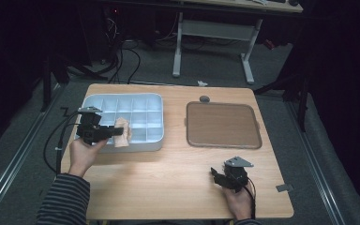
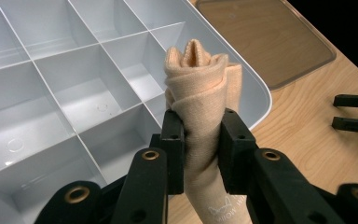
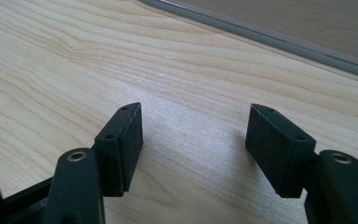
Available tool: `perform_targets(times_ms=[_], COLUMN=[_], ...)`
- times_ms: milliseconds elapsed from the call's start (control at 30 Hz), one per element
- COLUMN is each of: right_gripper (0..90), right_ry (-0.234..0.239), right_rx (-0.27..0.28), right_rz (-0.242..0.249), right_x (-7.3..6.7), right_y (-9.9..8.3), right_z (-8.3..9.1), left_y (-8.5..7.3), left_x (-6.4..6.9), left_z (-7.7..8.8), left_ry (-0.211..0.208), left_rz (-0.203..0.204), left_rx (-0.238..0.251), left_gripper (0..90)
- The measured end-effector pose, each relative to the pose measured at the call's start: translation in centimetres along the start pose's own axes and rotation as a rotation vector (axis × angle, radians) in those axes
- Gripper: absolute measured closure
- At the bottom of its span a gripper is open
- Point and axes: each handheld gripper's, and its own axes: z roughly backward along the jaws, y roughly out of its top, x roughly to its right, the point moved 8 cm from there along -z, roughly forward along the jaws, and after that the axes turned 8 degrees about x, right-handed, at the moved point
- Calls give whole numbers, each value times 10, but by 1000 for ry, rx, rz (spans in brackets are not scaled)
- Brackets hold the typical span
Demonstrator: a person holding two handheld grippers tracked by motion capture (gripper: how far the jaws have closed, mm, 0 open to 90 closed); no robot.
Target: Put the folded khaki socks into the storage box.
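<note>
Wooden worktop, sock over the tray.
Left gripper pinches my rolled sock mid-roll above the tray; soft, light, squashy. Right gripper gapes empty.

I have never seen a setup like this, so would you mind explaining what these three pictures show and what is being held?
A person sits at a wooden table with a hand-held gripper in each hand. The high view looks down from above; the other two come from cameras riding on each tool, looking along its black jaws. The left hand-held gripper is clamped on a rolled beige cloth, held over the edge of a white compartment tray. The right hand-held gripper rests open above bare wood, holding nothing. A brown transparent lid lies flat to the tray's right.
</note>
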Motion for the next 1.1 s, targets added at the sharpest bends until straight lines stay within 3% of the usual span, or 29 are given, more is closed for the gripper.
perform_targets(times_ms=[367,433,600,733,1100], right_gripper=[364,364,363,364,364], right_ry=[0,0,-1,-1,0], right_rx=[0,0,0,0,0], right_rz=[0,0,0,1,0], right_x=[0,0,0,0,0], right_y=[0,0,0,0,0], right_z=[0,0,0,0,0], left_y=[1,0,4,6,0], left_x=[-13,-16,-13,-15,-23], left_z=[-6,-7,-11,-15,-24], left_ry=[13,50,56,36,49], left_rz=[44,7,-28,-1,27], left_rx=[-10,-30,-48,-39,-81], left_gripper=[745,745,745,745,744])
